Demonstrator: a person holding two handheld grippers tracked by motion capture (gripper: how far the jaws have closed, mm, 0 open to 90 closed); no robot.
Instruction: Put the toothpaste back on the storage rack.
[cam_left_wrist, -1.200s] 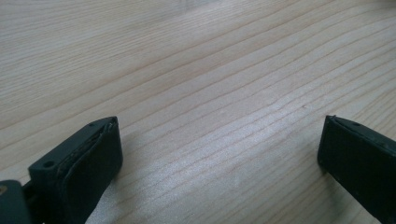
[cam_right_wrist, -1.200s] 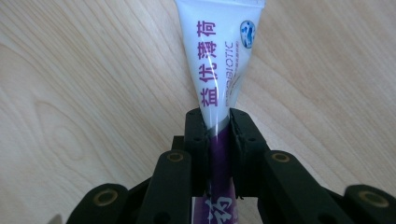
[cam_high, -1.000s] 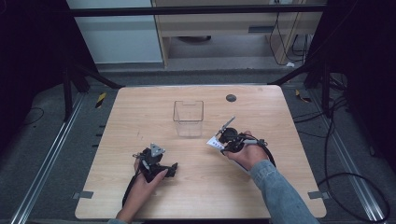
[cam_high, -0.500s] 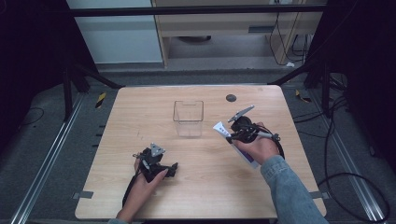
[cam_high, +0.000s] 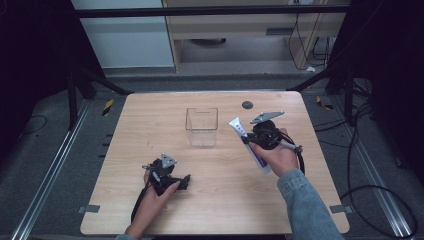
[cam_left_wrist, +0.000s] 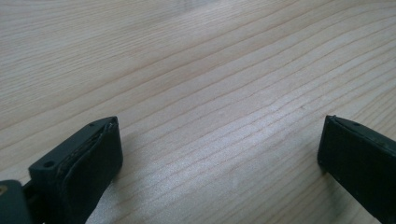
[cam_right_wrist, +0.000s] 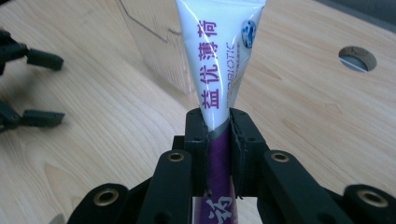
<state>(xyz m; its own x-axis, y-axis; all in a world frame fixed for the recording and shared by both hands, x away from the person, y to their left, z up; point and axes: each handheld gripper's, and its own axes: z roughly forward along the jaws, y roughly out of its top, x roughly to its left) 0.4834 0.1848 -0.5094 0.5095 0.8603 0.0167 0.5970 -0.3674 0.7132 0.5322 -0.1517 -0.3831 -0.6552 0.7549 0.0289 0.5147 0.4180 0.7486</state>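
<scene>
One soft white-and-purple plastic toothpaste tube clenched mid-body in right gripper, held above wooden table beside clear square plastic container. Likely light, squashy, slick; grip near stiffer middle. Left gripper released, jaws apart, low over table

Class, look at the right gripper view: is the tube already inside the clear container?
No, the tube is clamped in the right hand-held gripper, outside the clear container.
</scene>
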